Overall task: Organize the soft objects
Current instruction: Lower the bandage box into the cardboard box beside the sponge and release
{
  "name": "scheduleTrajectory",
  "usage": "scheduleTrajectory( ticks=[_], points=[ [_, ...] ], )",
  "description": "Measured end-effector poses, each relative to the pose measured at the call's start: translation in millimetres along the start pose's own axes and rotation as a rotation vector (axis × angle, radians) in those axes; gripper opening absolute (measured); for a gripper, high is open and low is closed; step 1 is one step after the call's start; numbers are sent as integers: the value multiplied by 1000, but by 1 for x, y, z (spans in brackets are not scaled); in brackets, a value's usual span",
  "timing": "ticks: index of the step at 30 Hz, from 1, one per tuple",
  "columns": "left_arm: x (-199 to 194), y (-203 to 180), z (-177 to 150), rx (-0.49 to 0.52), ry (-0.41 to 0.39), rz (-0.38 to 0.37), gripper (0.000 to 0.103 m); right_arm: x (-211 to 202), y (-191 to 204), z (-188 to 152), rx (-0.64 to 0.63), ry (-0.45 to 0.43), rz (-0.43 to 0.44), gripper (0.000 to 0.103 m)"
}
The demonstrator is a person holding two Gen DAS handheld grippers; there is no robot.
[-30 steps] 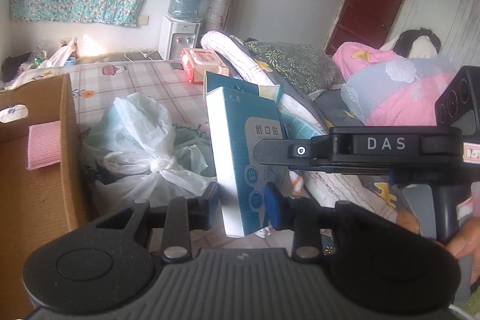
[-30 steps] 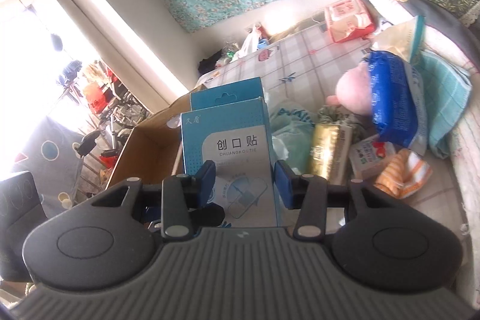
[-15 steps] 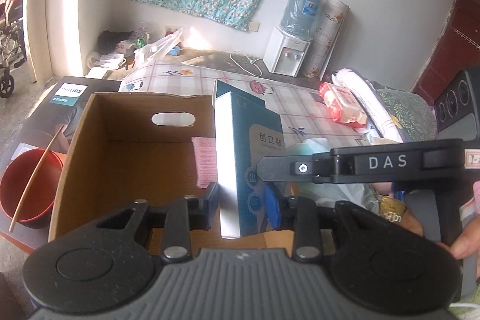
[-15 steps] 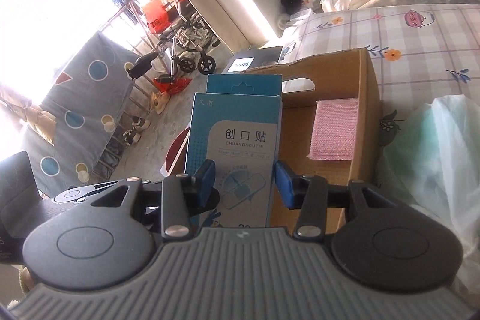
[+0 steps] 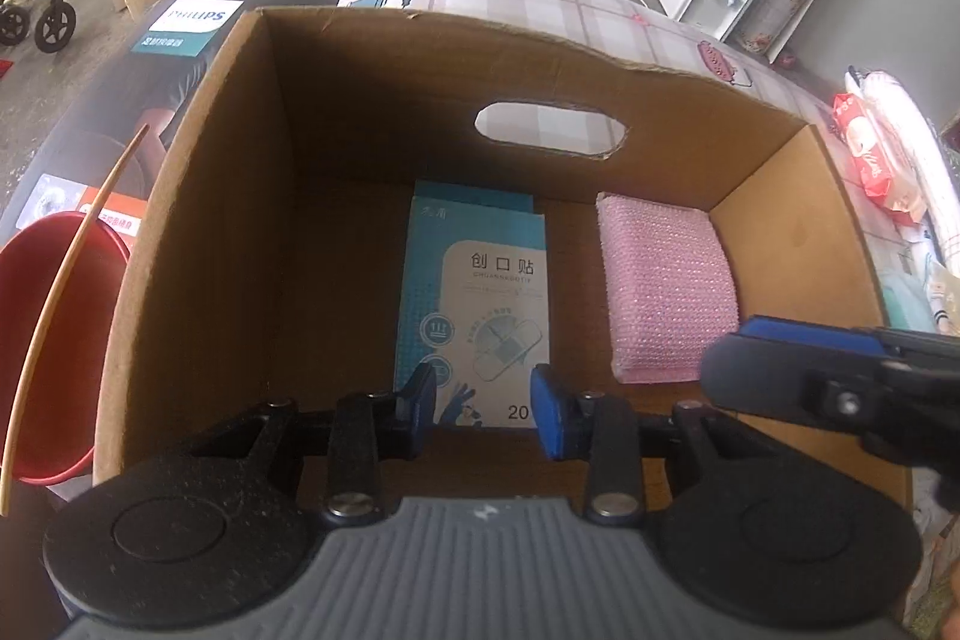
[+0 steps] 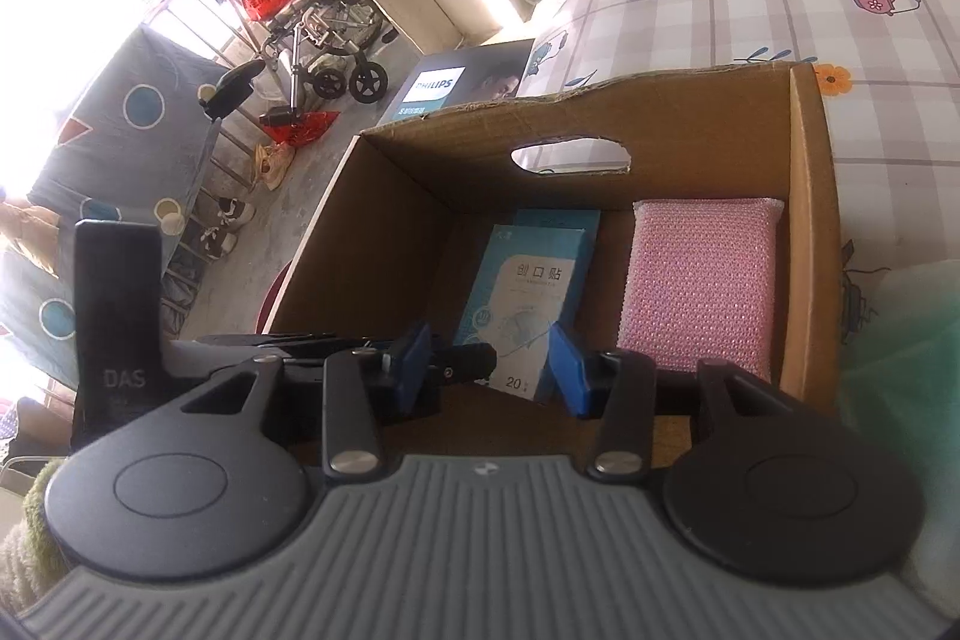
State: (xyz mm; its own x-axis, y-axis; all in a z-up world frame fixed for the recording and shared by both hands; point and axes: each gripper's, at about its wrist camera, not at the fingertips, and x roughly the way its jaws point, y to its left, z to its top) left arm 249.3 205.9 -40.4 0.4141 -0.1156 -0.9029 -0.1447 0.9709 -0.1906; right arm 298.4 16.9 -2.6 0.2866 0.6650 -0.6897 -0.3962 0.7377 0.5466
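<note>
a: where is the blue box (image 5: 477, 304)?
b: it lies flat on the bottom of the cardboard box (image 5: 198, 196), picture side up. in the middle, near the wall with the hand hole.

a: what is next to it?
b: a pink sponge (image 5: 666, 289). it lies flat too, on the right, close by the side wall. the two do not touch.

a: is the left gripper (image 5: 483, 397) holding anything?
b: no. its blue fingers (image 5: 423, 391) are apart with nothing between them. they hang over the near end of the blue box.

a: and the right gripper (image 6: 489, 361)?
b: same. its fingers (image 6: 567, 361) are spread and hold nothing. it is over the near edge of the cardboard box, and the left one is right beside it.

a: what is the cardboard box on?
b: a bed with a checked sheet (image 6: 750, 16) with little flowers.

a: what else is around?
b: a red bucket (image 5: 57, 334) with a thin stick (image 5: 72, 274) in it, on the left. a dark philips box (image 5: 180, 25) behind. a wheelchair (image 6: 324, 34) by the bright window.
</note>
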Motion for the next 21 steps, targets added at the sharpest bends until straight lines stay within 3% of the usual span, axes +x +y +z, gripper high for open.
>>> scheduleTrajectory(
  ticks=[4, 9, 13, 21],
  points=[
    [5, 5, 2, -21, 0, 19, 35, -35, -2, -14, -39, -49, 34, 44],
    [14, 8, 15, -79, 20, 64, 53, -63, -5, -35, -46, -79, 69, 44],
    [29, 12, 17, -123, 76, 41, 52, -73, -13, -46, -17, -93, 82, 44],
    [30, -2, 15, -113, 48, 13, 48, -80, -23, -54, 12, -103, 74, 44]
  ],
)
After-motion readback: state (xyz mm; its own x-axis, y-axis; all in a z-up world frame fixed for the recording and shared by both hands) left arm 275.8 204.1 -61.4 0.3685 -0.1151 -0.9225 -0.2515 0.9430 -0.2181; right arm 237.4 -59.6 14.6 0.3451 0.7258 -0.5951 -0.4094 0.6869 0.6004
